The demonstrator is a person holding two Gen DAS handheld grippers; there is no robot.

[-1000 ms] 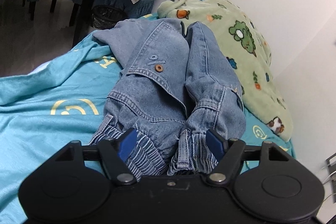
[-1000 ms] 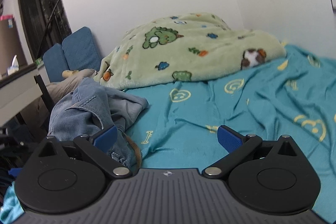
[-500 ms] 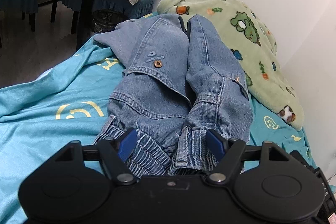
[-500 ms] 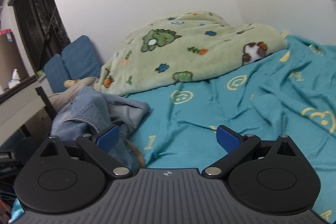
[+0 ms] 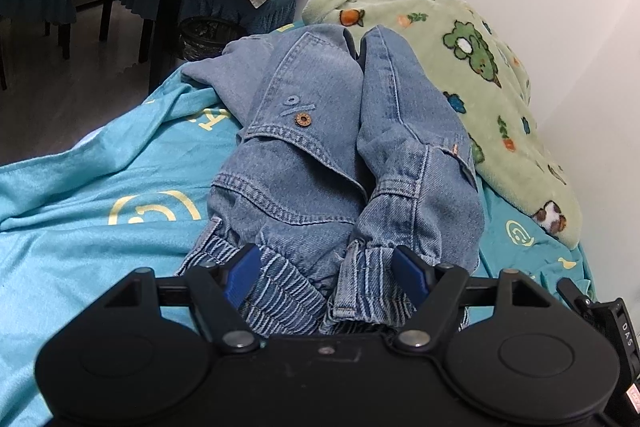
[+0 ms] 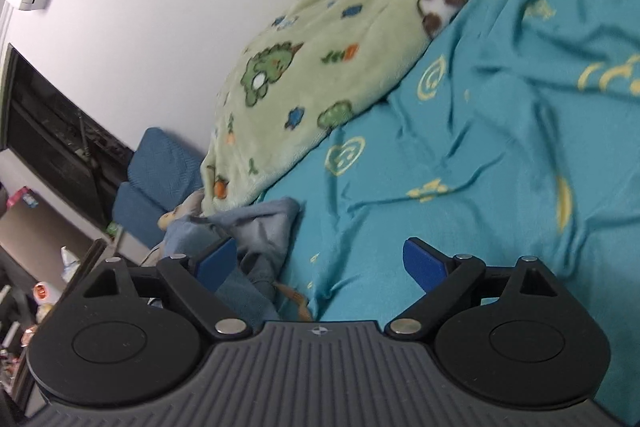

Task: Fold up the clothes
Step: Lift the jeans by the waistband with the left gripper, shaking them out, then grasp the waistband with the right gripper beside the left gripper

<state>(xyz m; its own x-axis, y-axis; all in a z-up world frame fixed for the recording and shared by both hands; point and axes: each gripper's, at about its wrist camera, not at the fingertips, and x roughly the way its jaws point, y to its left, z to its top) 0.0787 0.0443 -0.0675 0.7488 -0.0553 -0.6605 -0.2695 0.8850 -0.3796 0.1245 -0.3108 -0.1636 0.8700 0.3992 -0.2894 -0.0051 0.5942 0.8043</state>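
Denim jacket (image 5: pixel 340 155), blue and crumpled: its ribbed hem sits bunched between the left gripper (image 5: pixel 328 267)'s part-open jaws, anchoring it; the right gripper (image 6: pixel 320 263)'s wide jaws are closing, nothing pinched.

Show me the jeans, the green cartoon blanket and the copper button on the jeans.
jeans (image 5: pixel 416 155): left wrist view, on the right-hand leg.
green cartoon blanket (image 6: pixel 304 67): right wrist view, on its plush middle.
copper button (image 5: pixel 303 119): left wrist view, on the button's face.

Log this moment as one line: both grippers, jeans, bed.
left gripper: gripping jeans waistband | right gripper: closing, pads not pressing anything, denim edge at left pad | jeans: bunched on teal sheet | fold: not done
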